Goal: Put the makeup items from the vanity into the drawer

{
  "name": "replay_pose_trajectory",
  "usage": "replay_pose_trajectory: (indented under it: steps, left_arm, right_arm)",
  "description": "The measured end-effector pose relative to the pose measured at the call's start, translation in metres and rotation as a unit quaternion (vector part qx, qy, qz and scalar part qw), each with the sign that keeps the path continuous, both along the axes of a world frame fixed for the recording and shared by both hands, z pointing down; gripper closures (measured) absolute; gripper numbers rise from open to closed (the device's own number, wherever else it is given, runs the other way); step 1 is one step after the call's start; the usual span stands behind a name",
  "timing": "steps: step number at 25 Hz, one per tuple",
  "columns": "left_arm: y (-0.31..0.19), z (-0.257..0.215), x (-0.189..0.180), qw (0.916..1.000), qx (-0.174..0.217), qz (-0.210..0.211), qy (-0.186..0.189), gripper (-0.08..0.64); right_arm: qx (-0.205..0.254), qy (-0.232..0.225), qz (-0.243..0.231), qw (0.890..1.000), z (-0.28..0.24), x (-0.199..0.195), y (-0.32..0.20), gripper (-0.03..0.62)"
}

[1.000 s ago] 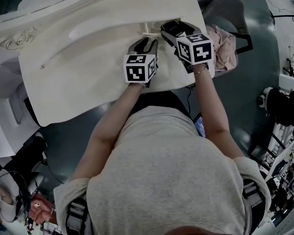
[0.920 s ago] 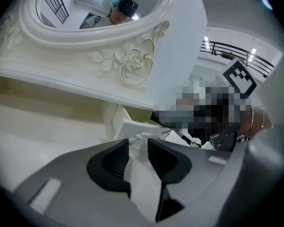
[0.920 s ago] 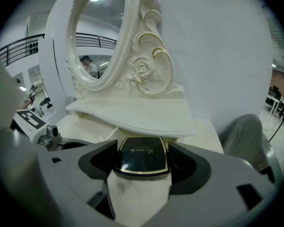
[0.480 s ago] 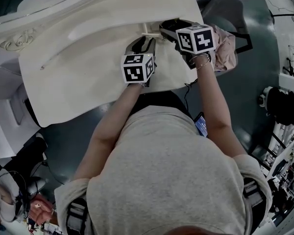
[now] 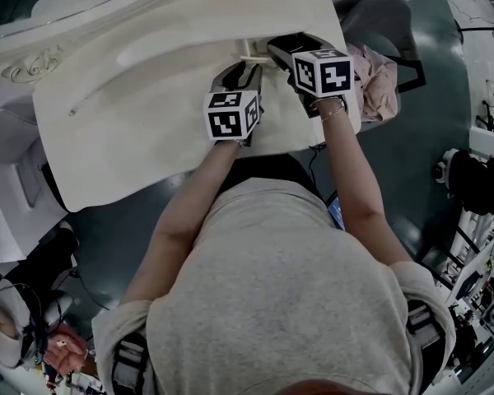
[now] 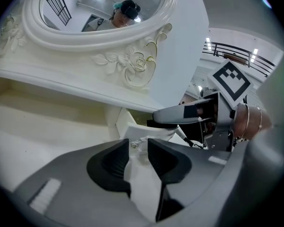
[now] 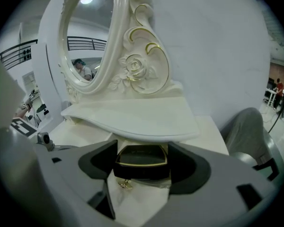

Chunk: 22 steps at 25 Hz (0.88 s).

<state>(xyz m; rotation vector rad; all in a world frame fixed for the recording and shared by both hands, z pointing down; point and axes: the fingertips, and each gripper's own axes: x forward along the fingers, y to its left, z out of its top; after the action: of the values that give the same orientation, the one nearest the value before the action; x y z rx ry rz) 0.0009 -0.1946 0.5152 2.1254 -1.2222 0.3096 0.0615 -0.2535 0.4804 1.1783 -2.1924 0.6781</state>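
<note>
Your left fingers stand apart with nothing clamped. In the gap between them, just past the tips, is a small metal knob on a white drawer front. I cannot tell whether the knob touches either finger.

Your right fingers are closed on a black makeup case with a gold rim, one finger against each side. The case hangs just above the drawer front, and the knob is just below it and a little to its left. From the left gripper view, your right fingers reach in close beside the left ones, higher and to the right.

Both pairs of fingers are over the cream surface of the vanity. Just beyond the case, a curved white shelf juts out over it. Behind the shelf rises an oval mirror, its white frame carved with a rose and gold-edged scrolls.
</note>
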Motion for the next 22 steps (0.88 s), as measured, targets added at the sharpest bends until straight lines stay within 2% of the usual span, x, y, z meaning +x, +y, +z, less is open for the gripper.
replay_pose_trajectory:
  steps: [5,10,22]
  left_arm:
    - [0.0000,-0.0004,-0.0001,1.0000,-0.001,-0.001,0.001,0.448]
    - [-0.0004,-0.0013,-0.0027,1.0000,0.000,-0.007,0.001,0.448]
    - [-0.0006,-0.0022,-0.0060,1.0000,0.001,-0.008,0.005,0.448]
  right_arm:
    - [0.031,0.019,0.035,0.999,0.0013,0.0000,-0.0031,0.262]
    - [0.048,0.055,0.035,0.997,0.0044,-0.0003,-0.0031,0.262]
    - [0.041,0.043,0.020,0.998,0.0042,-0.0025,0.0006,0.262]
